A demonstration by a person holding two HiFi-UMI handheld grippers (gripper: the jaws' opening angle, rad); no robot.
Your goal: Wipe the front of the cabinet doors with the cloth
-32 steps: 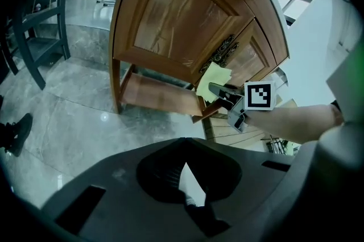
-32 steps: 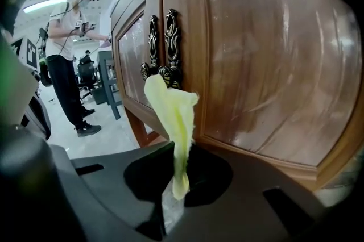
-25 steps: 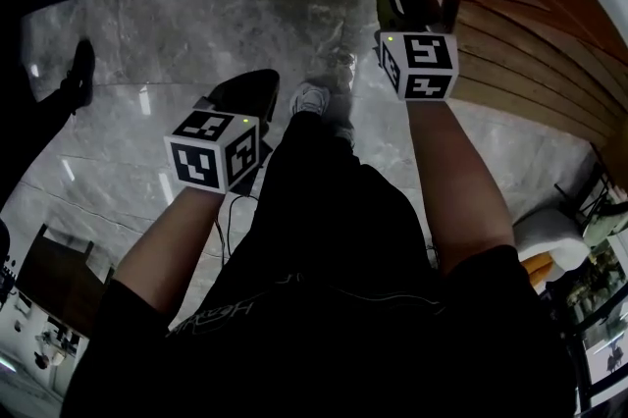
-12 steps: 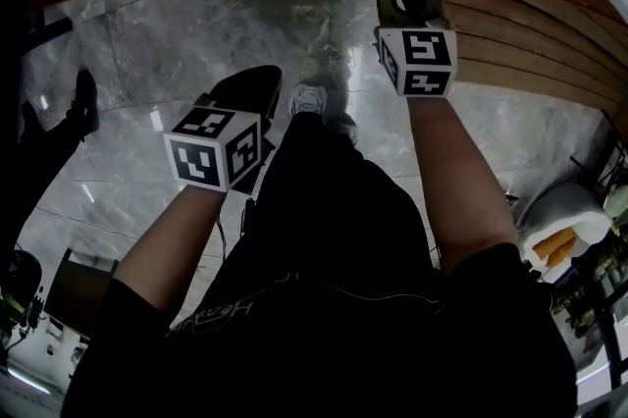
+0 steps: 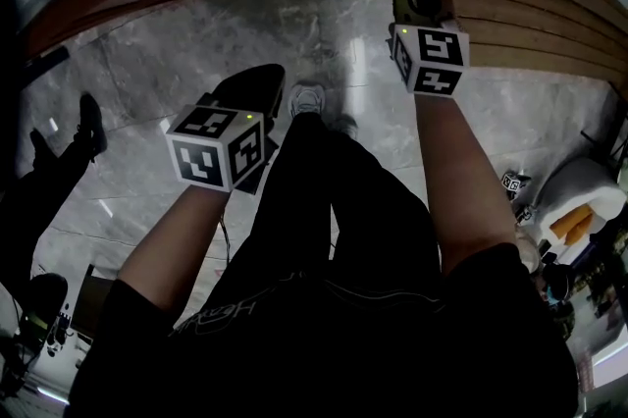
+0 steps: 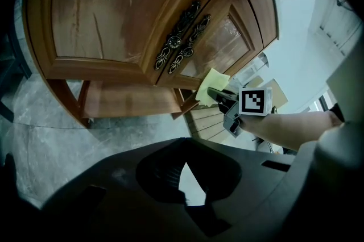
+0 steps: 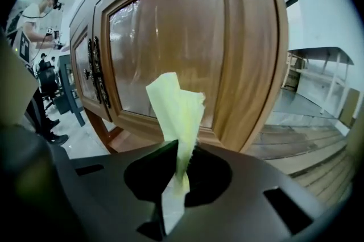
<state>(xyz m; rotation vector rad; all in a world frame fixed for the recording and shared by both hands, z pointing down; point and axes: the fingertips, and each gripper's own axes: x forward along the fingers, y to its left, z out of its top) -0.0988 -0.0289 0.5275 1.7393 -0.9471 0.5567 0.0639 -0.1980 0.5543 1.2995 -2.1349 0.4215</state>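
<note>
Right gripper (image 7: pixel 179 147) is clamped on the yellow-green cloth (image 7: pixel 173 116), pinching it low so that a loose flap stands up past the fingertips. That free flap is presumably what is meant to meet the wood. Straight ahead of these jaws is the right-hand cabinet door (image 7: pixel 250 53) with its pale panel framed in brown wood. The cloth is raised close in front of the panel's lower part, but whether it touches the surface cannot be told. To the left of this gripper, where the two doors meet, hangs a pair of ornate metal handles (image 7: pixel 95 67).

Left gripper (image 6: pixel 187 178) hangs lower and well back from the cabinet; its jaw tips meet with nothing between them. It seems to be held out of the way as a spare hand. From there the left-hand door (image 6: pixel 108 8) lies up ahead, with no cloth near it. Below both grippers runs the grey marble floor (image 5: pixel 196 33), on which the cabinet's legs stand.

Judging by this, wiping is only at its start — both door fronts remain to be covered.
</note>
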